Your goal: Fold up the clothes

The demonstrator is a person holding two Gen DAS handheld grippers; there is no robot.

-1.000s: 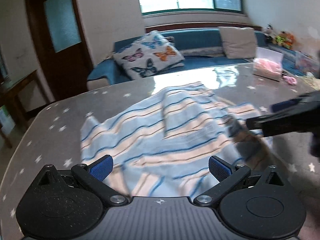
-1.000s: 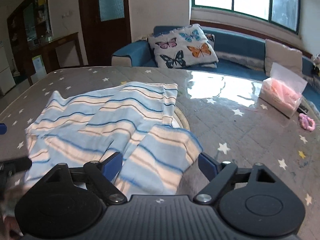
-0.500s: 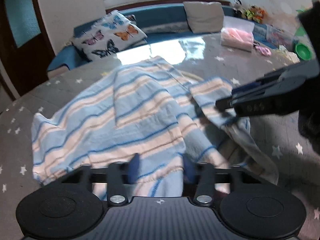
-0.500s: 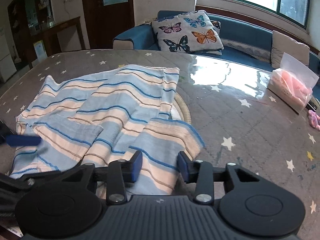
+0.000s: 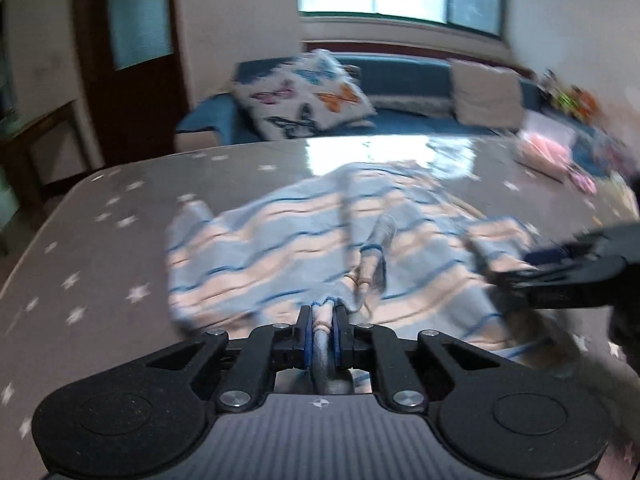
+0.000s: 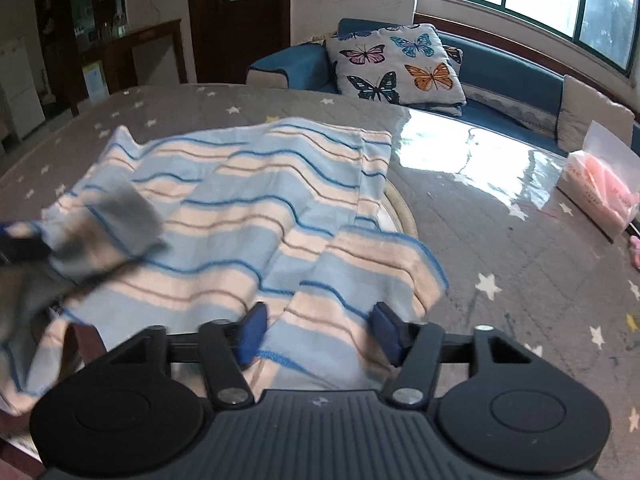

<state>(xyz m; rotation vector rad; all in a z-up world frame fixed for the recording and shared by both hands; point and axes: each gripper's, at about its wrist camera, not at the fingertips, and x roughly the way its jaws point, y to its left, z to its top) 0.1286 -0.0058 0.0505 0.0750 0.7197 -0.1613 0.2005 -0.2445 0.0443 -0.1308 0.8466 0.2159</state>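
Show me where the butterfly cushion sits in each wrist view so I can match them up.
Left wrist: butterfly cushion upper centre, on the blue sofa beyond the table's far edge, blurred.
Right wrist: butterfly cushion upper centre-right, on the same sofa.
Shared landmark: the striped garment spread on the table.

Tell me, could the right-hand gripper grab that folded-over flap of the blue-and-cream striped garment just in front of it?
Probably yes. The right gripper is open, and the flap of the striped garment lies between its blue pads with nothing in the way; it need only close.
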